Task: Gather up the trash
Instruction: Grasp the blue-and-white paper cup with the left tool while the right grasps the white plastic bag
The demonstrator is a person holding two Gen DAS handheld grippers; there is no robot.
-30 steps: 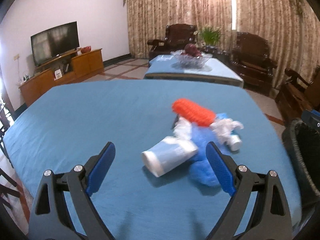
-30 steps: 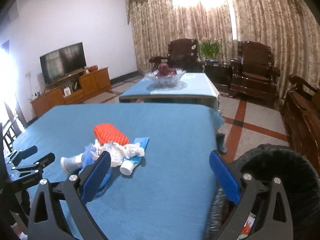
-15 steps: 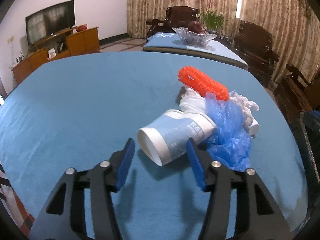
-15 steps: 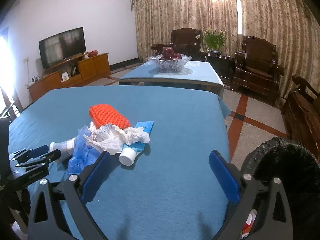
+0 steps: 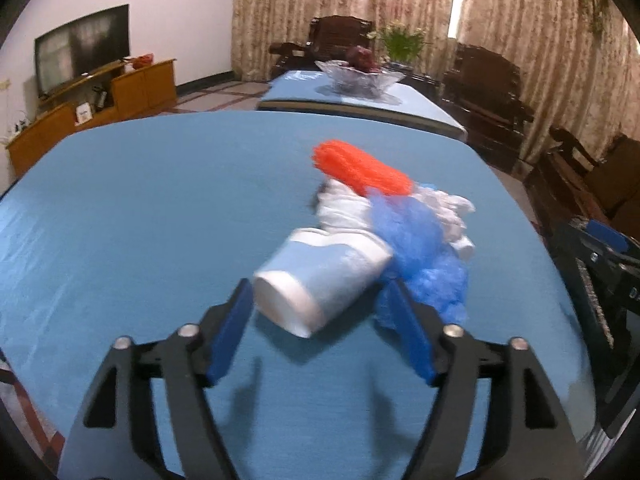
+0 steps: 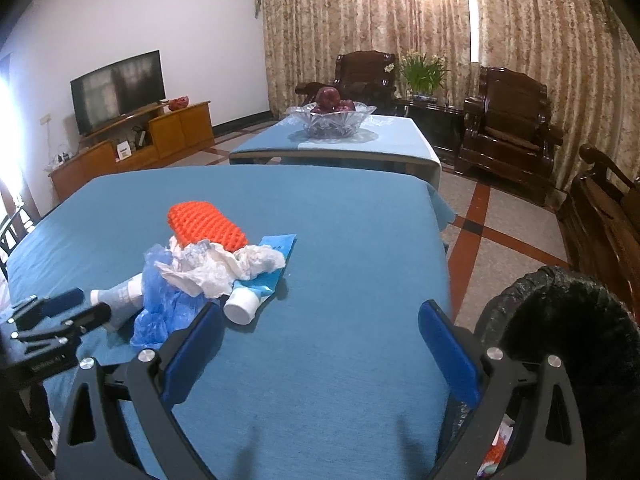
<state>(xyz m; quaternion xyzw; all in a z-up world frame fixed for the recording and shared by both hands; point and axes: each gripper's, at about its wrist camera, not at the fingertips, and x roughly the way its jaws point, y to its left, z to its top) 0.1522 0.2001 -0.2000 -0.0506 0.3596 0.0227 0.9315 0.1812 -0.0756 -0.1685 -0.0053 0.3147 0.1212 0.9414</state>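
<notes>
Left tongs (image 5: 320, 312) wide, just reopening, straddling paper cup (image 5: 320, 280) on table (image 5: 140, 208): centre pads, squeeze gently. Right tongs (image 6: 320, 328) wide, empty, near bin (image 6: 560, 320).

Trash pile sitting on my blue table
I'm seeing a paper cup (image 5: 320, 284) lying on its side, touching crumpled blue plastic (image 5: 424, 256), white tissue (image 6: 216, 268), an orange foam net (image 6: 206, 226) and a capped tube (image 6: 256, 292).

Left gripper (image 5: 320, 312): lowered toward the trash pile; jaws narrowed, then reopened; cup (image 5: 320, 280) now between them, not gripped.
</notes>
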